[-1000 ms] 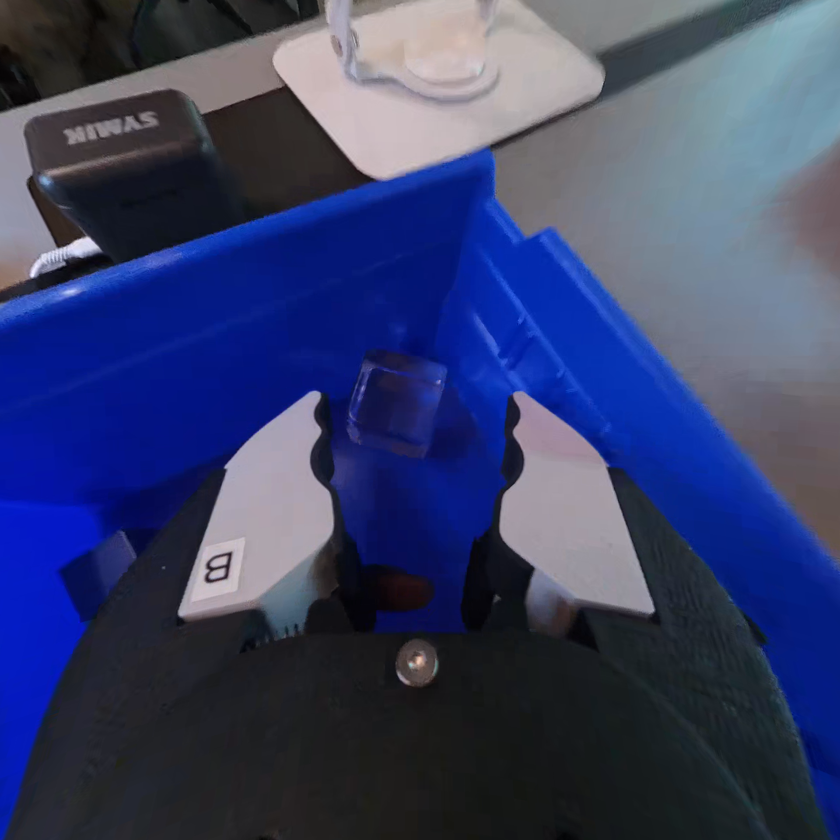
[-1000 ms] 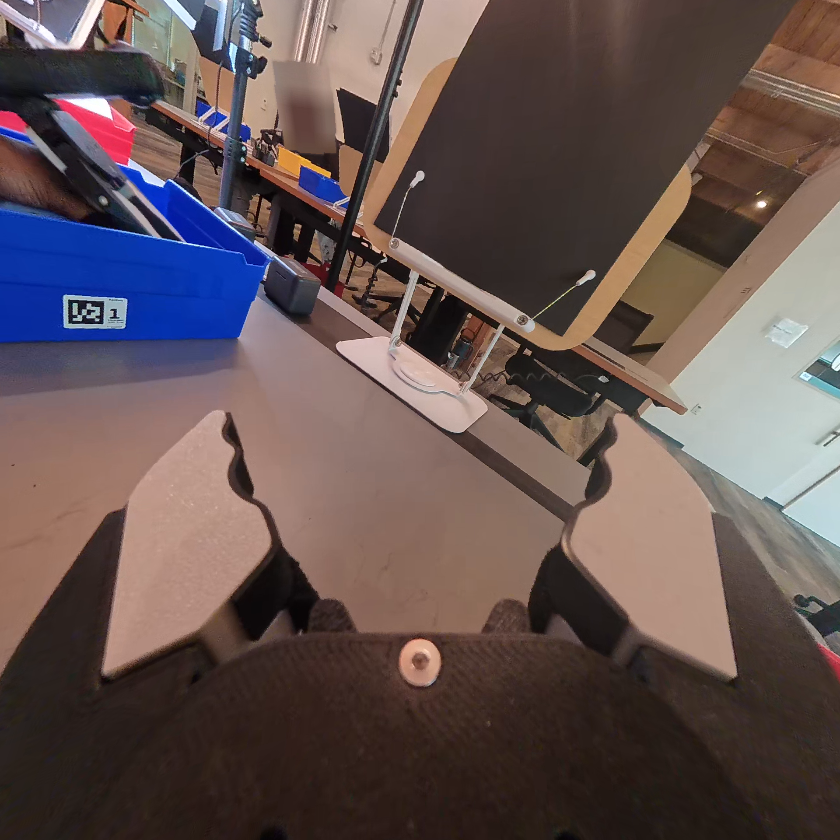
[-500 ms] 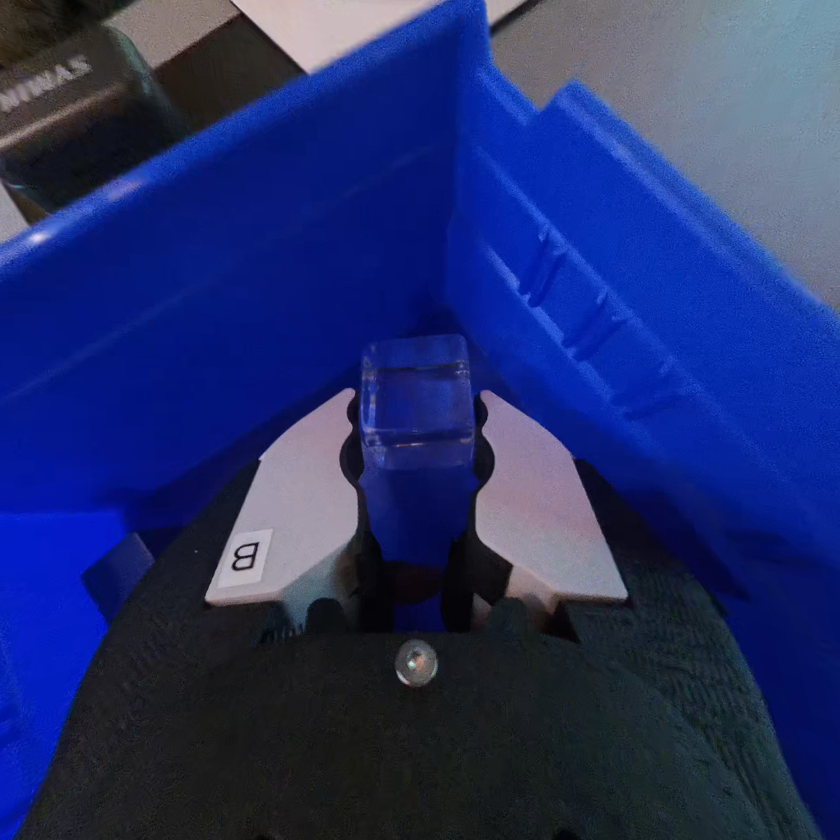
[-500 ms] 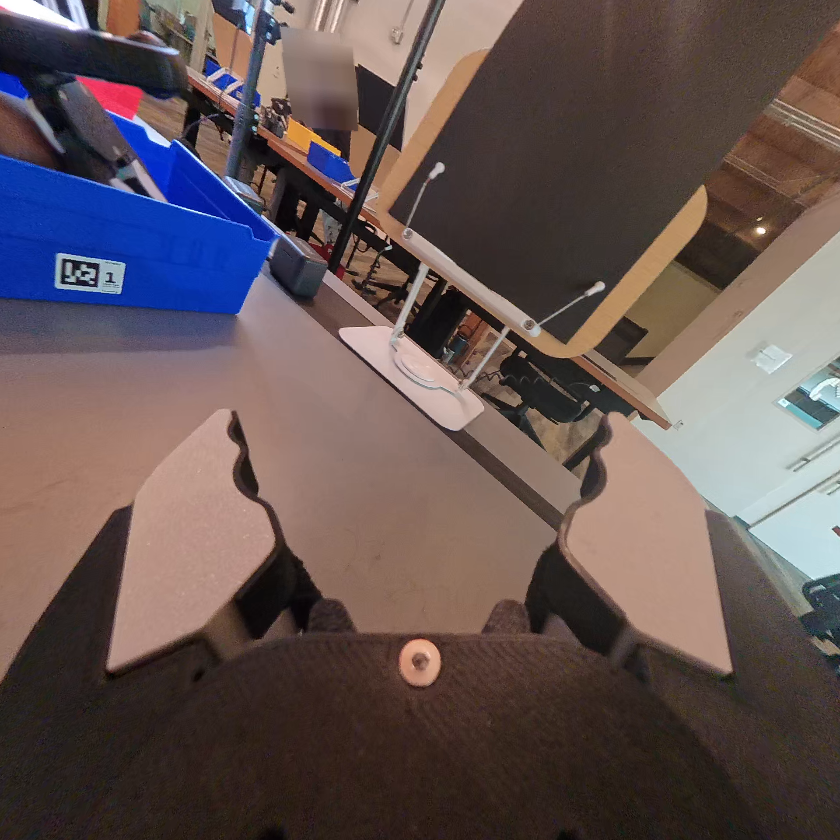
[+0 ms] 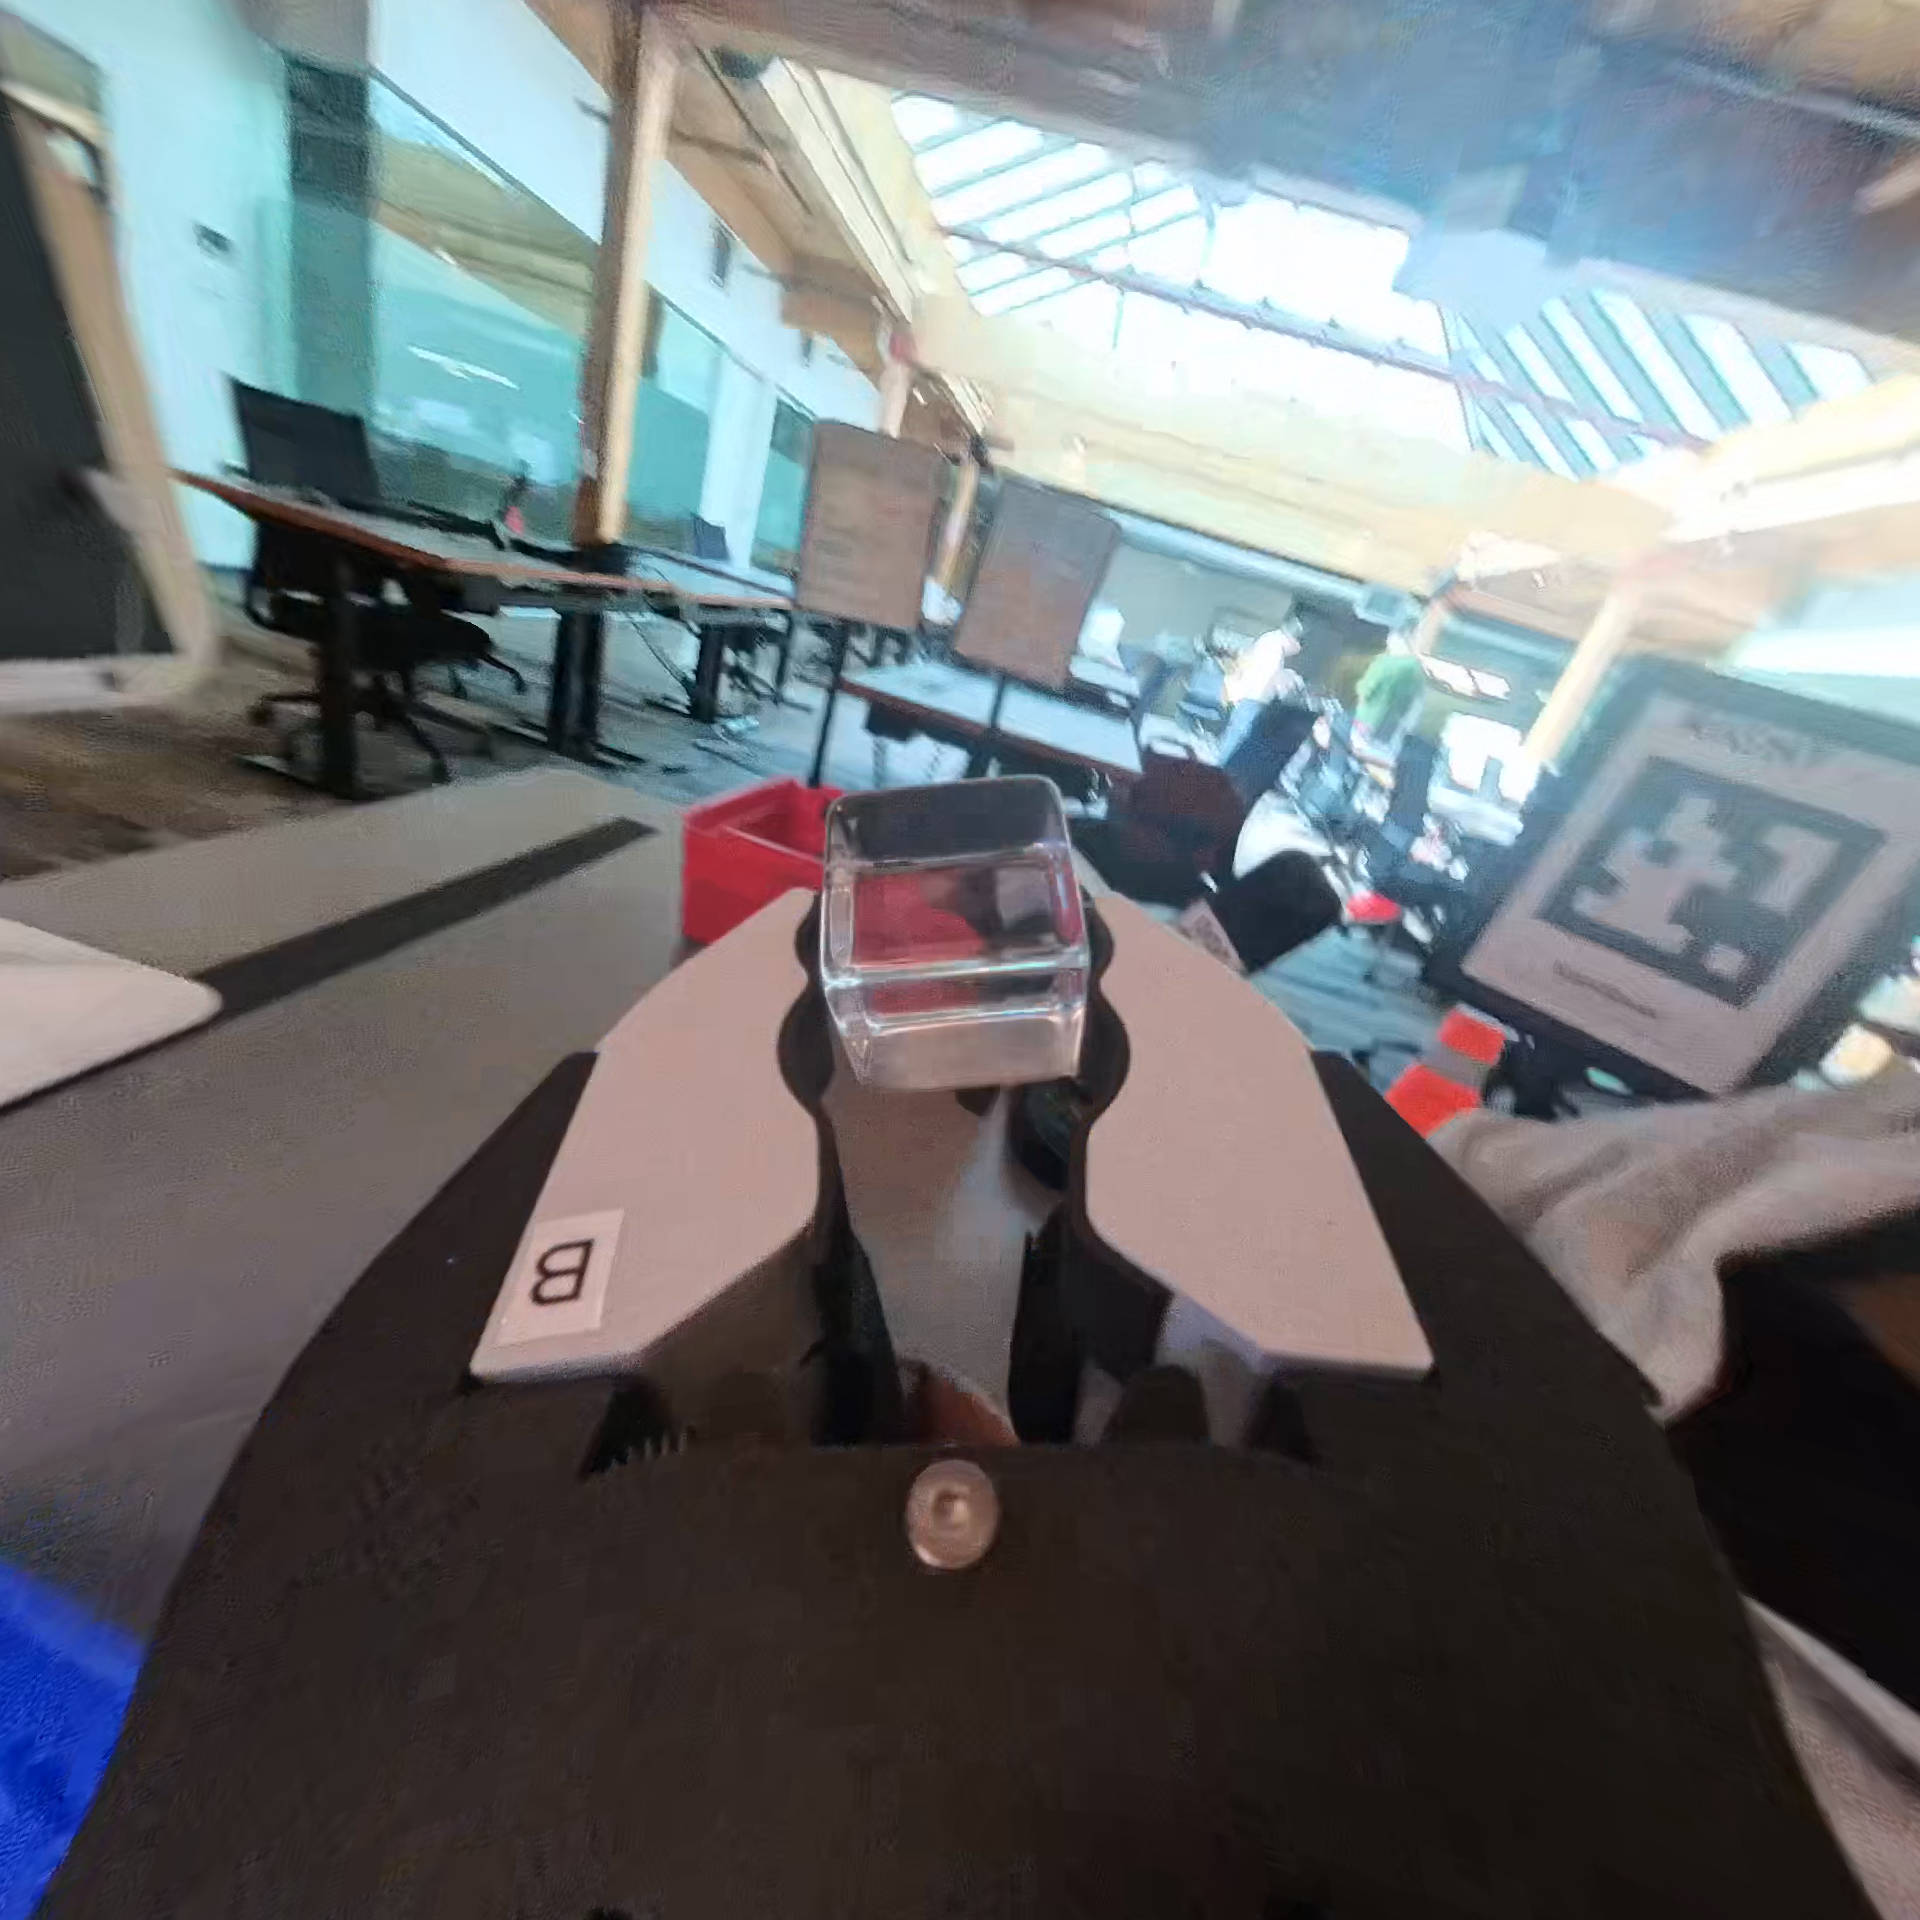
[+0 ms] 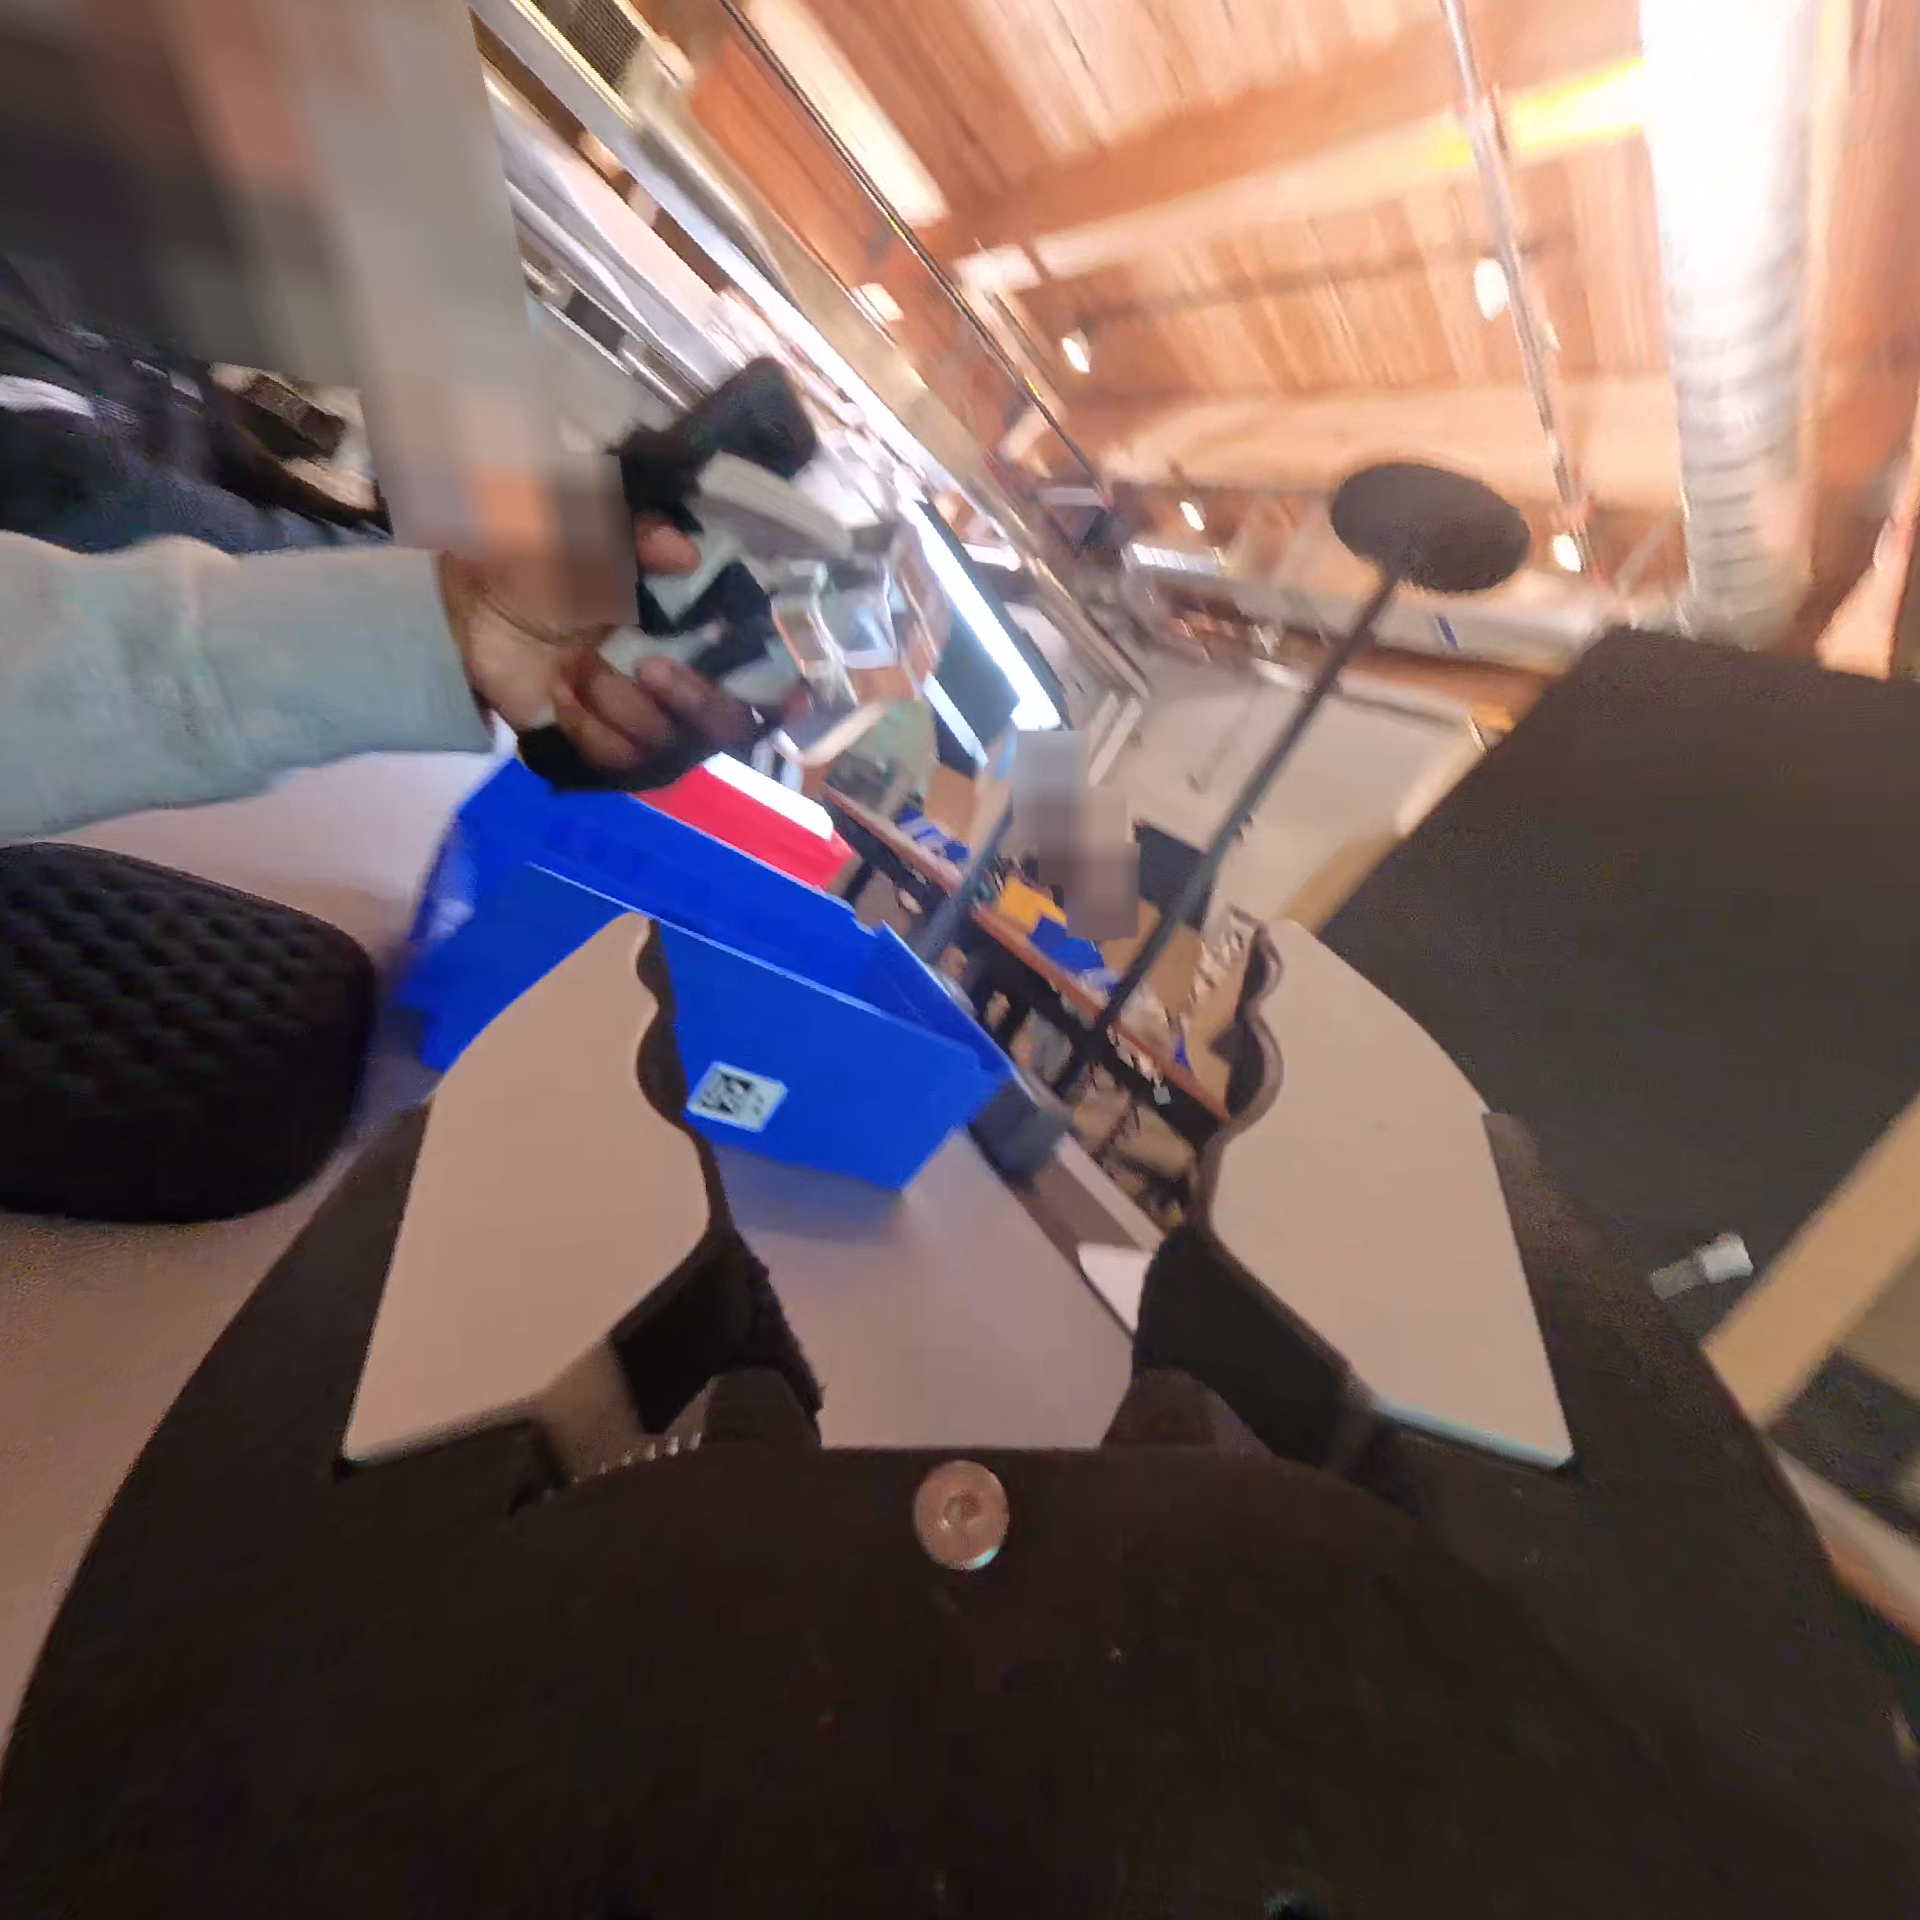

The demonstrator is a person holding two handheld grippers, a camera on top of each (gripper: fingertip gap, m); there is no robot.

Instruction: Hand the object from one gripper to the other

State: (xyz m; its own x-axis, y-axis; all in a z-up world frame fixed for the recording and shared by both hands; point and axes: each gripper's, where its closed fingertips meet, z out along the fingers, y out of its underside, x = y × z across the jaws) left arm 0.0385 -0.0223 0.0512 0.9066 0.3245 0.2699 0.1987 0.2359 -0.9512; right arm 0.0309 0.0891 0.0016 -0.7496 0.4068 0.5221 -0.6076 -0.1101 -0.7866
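My left gripper [image 5: 951, 966] is shut on a clear cube [image 5: 951, 930] and holds it at its fingertips, up in the air above the grey table [image 5: 260, 1143]. In the right wrist view the left gripper [image 6: 821, 634] shows at the upper left, held in a person's hand above the blue bin [image 6: 727, 977], with the clear cube [image 6: 847, 629] blurred between its fingers. My right gripper [image 6: 951, 1049] is open and empty, low over the table [image 6: 935, 1309], and points toward the blue bin and the left gripper.
A red bin [image 5: 748, 862] stands behind the cube and shows beyond the blue bin [image 6: 748, 821]. A black padded case [image 6: 156, 1029] lies at the left. A dark board [image 6: 1662, 935] on a stand is at the right. A sleeve [image 5: 1662, 1195] shows at the right. About 15 cm separates my left fingertips from my right.
My left gripper has lifted the clear cube out of the blue bin and swung to the right. My right gripper has turned left toward the bin and the left gripper.
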